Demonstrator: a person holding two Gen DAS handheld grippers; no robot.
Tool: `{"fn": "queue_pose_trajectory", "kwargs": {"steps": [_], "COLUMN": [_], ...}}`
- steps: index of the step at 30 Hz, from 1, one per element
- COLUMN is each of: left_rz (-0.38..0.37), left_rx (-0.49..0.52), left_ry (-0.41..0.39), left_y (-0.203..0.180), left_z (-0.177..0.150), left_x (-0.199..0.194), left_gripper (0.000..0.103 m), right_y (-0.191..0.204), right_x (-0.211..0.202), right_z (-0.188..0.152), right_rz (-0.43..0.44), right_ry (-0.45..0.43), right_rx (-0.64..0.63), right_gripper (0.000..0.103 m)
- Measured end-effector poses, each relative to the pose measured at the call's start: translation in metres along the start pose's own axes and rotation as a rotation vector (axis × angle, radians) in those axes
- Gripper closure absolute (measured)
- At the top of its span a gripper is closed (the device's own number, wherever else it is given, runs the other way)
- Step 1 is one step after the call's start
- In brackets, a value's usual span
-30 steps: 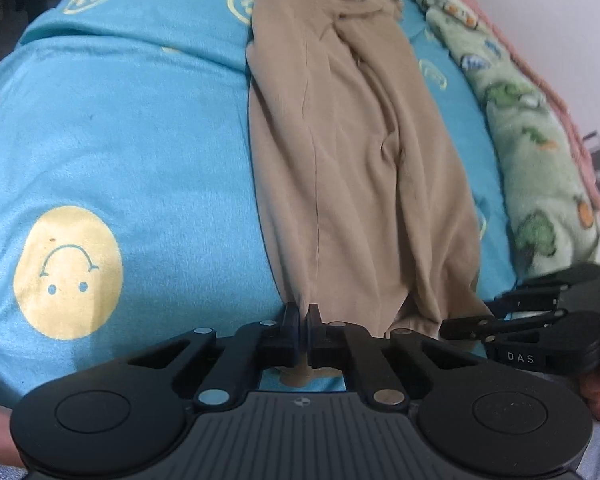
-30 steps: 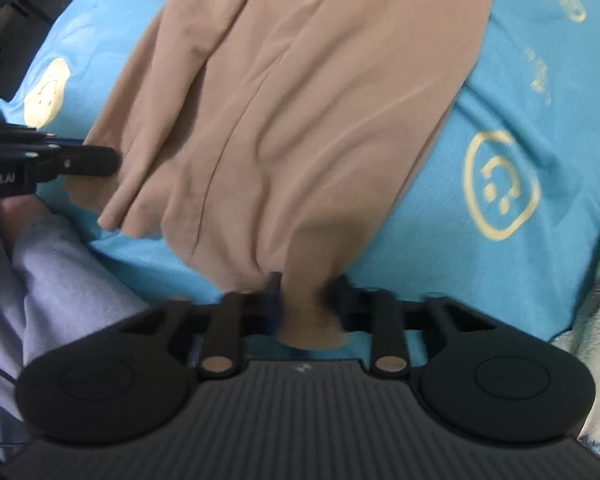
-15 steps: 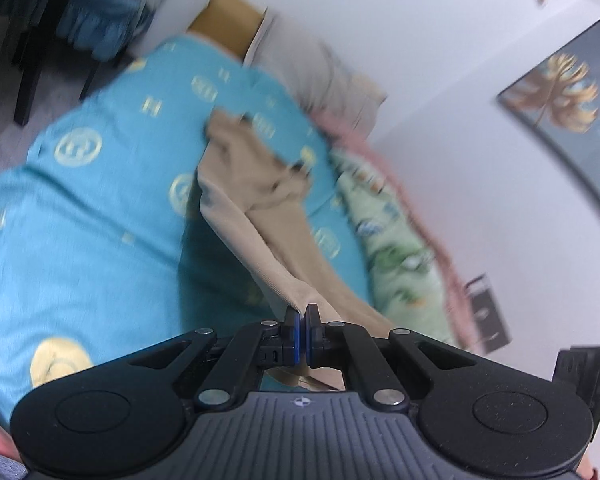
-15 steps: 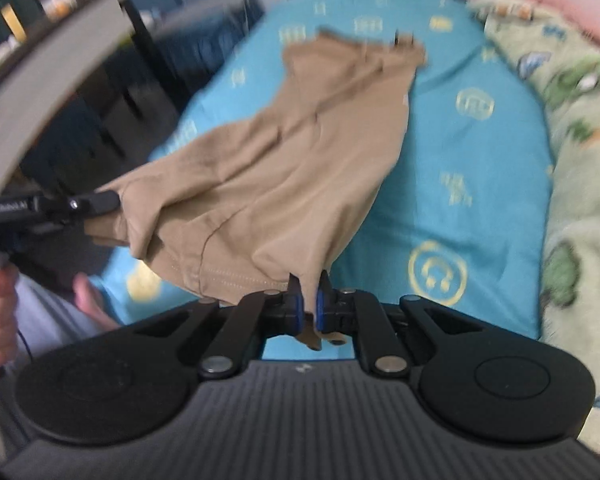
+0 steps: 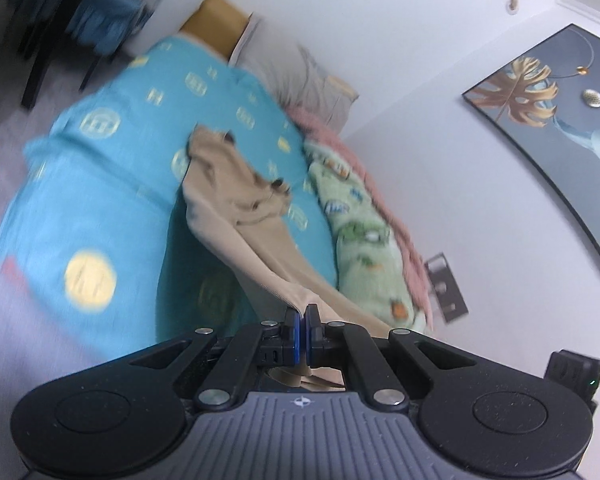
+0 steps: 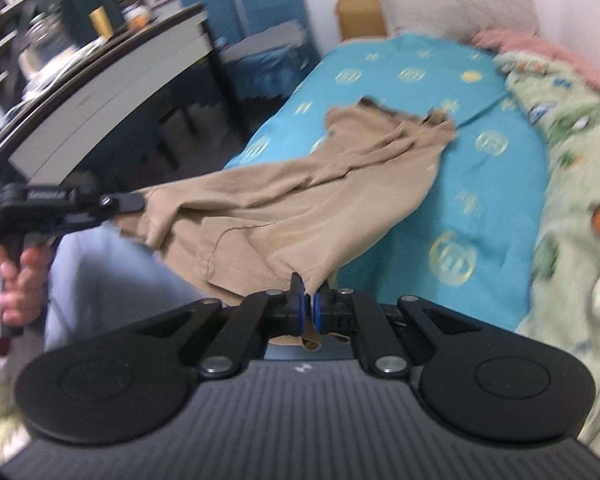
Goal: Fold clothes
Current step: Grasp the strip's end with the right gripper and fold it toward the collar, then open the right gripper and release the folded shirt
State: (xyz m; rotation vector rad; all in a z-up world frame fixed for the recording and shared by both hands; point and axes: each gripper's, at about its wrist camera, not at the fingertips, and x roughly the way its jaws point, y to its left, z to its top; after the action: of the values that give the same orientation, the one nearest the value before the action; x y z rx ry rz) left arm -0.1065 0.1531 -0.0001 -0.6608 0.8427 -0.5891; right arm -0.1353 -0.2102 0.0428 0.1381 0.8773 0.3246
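Right wrist view: the right claw (image 6: 309, 303) is pressed together on a hem corner of the tan trousers (image 6: 300, 204), and only here the left claw (image 6: 138, 202) shows side-on, pinching the opposite corner, with the hand (image 6: 14, 276) gripping its handle and a cluttered desk (image 6: 112, 76) behind. From both claws the trousers stretch away to the waistband resting on the blue bedsheet (image 6: 480, 184). Left wrist view alone shows a framed leaf painting (image 5: 548, 120) on the wall; there the left claw (image 5: 301, 322) clamps the cloth, the trousers (image 5: 244, 200) trailing off over the bedsheet (image 5: 100, 208).

walls: white, framed leaf painting (image 5: 540, 92) | bed: blue sheet (image 6: 480, 184) | desk (image 6: 112, 80): left, cluttered | floor: grey
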Motion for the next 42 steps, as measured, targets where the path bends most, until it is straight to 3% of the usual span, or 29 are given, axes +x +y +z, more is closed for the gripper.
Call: {"fn": "queue_pose_trajectory", "kwargs": {"steps": [3,6,13,18,22,25,30,34,42], "left_rz": [-0.002,0.006,0.069,0.122,0.168,0.184,0.243,0.305,0.405], "left_rx": [-0.016,-0.011,0.005,-0.002,0.052,0.091,0.200,0.272,0.308], "left_ry": [0.049,0.068,0.042,-0.024,-0.098,-0.133,-0.174,-0.178,-0.050], "left_y": [0.011,0.015,0.006,0.004,-0.001,-0.001,0.007,0.034,0.107], "left_z": [-0.016,-0.005,0.064,0.129,0.173,0.193,0.203,0.197,0.181], "left_x": [0.001,0.017,0.071,0.122,0.160,0.186,0.233,0.274,0.340], "left_gripper": [0.101,0.101,0.101,0.101,0.101,0.101,0.101,0.100,0.099], "right_y": [0.013,0.010,-0.023,-0.072,-0.112,-0.128,-0.134,-0.141,-0.164], "right_x": [0.003,0.013,0.042,0.078,0.108,0.129,0.176,0.223,0.304], "right_z": [-0.028,-0.028,0.035,0.091,0.128,0.146,0.154,0.146,0.125], "right_rz": [0.001,0.009,-0.023,-0.068,-0.103,-0.163,-0.270,-0.317,-0.348], "right_ry": [0.041,0.059,0.019,-0.032,-0.093,-0.157,-0.179,-0.138,-0.027], "right_rx": [-0.017,-0.001,0.053,0.134,0.213,0.204,0.111,0.063,0.101], "right_gripper": [0.096,0.096,0.096,0.096,0.096,0.096,0.096,0.096,0.095]}}
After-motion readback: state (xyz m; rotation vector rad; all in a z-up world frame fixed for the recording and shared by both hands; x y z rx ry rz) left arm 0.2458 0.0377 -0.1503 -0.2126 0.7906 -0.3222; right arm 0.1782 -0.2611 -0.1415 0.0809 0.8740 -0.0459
